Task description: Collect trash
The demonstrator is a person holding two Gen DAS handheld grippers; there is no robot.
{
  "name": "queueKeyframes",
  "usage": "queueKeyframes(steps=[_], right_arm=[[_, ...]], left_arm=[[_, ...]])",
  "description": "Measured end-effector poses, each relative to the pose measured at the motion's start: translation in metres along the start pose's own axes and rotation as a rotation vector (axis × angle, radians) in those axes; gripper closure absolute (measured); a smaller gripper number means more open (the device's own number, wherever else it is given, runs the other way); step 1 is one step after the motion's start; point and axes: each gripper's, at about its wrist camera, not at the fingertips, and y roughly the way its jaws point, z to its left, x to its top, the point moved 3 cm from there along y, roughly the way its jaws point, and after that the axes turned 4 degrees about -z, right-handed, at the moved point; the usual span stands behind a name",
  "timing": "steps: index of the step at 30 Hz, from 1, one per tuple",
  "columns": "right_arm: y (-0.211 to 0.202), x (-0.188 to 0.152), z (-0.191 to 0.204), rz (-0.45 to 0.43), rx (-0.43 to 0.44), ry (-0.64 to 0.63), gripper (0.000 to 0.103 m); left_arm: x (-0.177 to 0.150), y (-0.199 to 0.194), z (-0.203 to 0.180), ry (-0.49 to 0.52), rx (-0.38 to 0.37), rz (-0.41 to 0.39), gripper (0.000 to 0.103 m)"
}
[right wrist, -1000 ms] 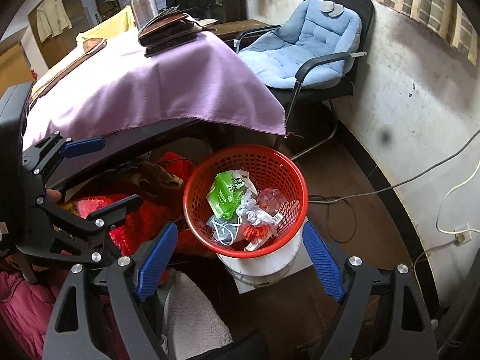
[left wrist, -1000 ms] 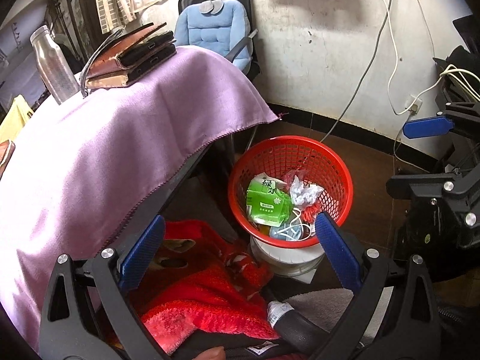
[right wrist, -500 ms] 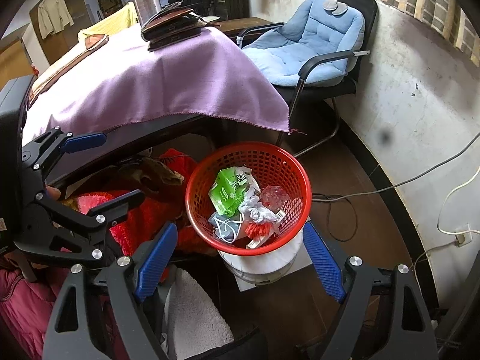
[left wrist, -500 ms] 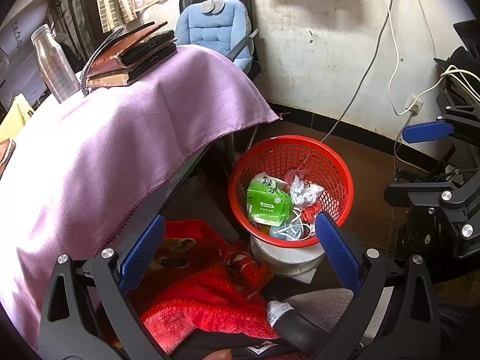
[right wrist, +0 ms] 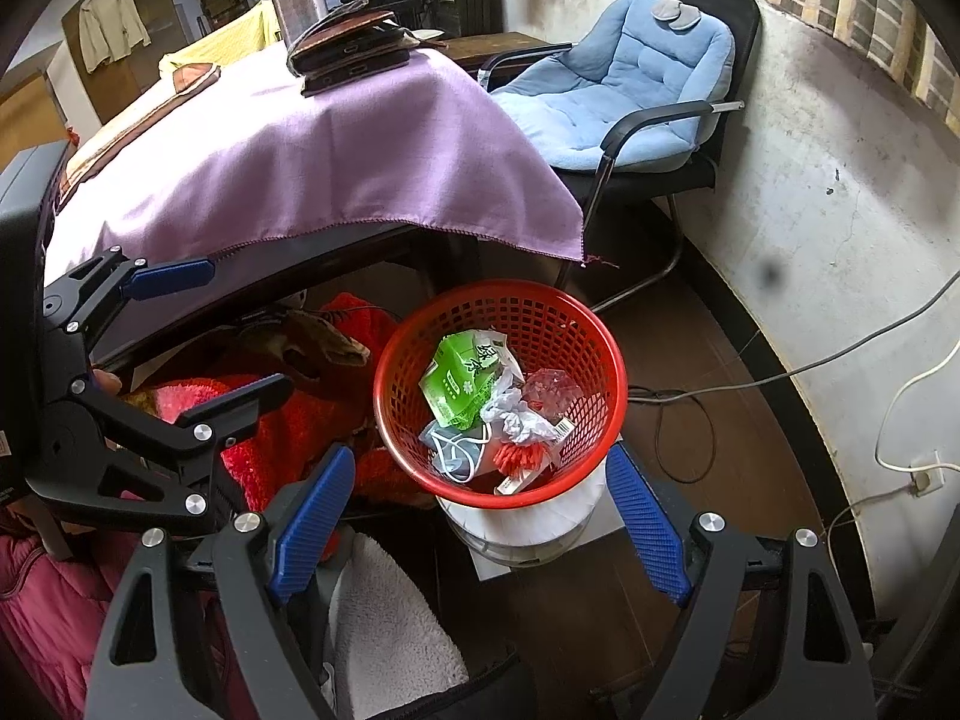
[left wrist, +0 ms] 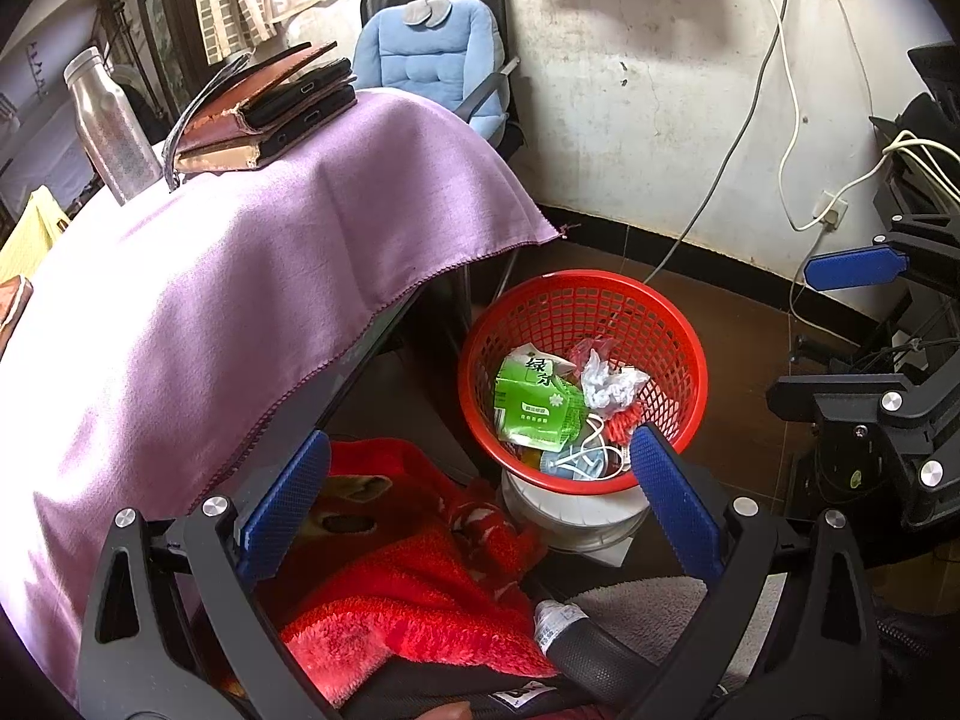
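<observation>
Both grippers — left gripper and right gripper — stand wide, empty, above the red basket holding the trash. Risk: the basket's perch on the white tub looks tippable — a nudge spills it.

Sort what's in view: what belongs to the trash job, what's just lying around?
Job:
- red basket
- green packet in it
- crumpled white paper in it
- blue face mask in it
- left gripper and right gripper, jaws open, empty

Lying about:
- purple cloth
- steel bottle
- stacked notebooks
- blue chair
- red blanket
</observation>
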Motion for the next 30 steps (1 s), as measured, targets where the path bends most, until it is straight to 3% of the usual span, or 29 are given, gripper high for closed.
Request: queueKeyframes(steps=[30], right_arm=[[0.0003, 0.0001, 0.0014, -0.002, 0.0, -0.001, 0.019]], left_arm=[[0.0032, -0.0009, -0.0037, 0.001, -0.005, -0.003, 0.007]])
